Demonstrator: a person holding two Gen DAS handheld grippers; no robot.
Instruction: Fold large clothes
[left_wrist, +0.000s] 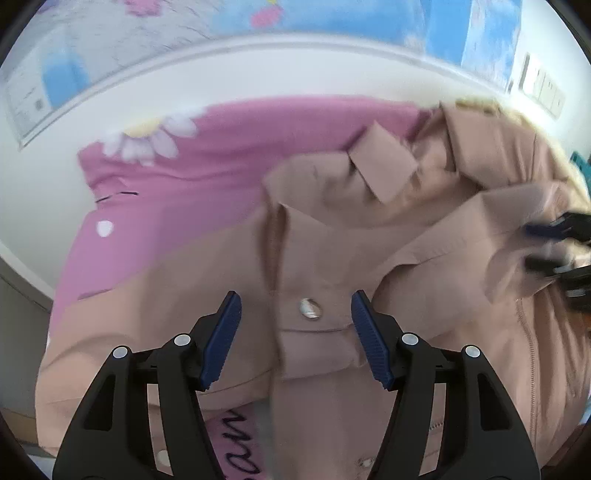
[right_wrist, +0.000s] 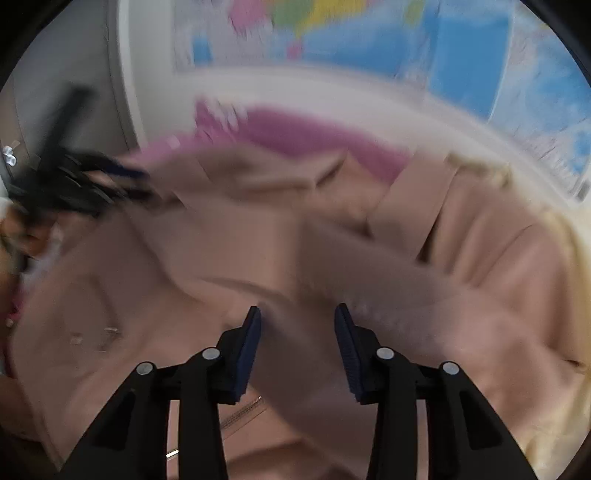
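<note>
Your white counter (left_wrist: 229, 74) carries everything, with a blue map (left_wrist: 369, 14) on the wall behind it. The tan jacket (left_wrist: 207, 280) is your landmark: it lies rumpled across most of the counter, covering the near part of a pink garment (left_wrist: 236, 147) that shows beyond it, toward the wall. That pink garment has a white daisy print (left_wrist: 151, 136) at its far left corner, well apart from the jacket. The jacket's pale fleece lining (right_wrist: 565, 266) shows along its right edge, and a folded tab of tan cloth (left_wrist: 380, 162) stands up near the collar area.

Your left hand-held gripper (left_wrist: 295, 332) hangs over the jacket's front with its blue pads spread wide and nothing between them; a silver snap button (left_wrist: 310, 308) on the placket sits directly in the gap. Your right hand-held gripper (right_wrist: 297, 350) is over the jacket's right side, pads apart, with tan cloth lying between them; the view is too blurred to tell if the pads touch it. In the left view that same gripper shows at the jacket's right edge, smeared by motion.
</note>
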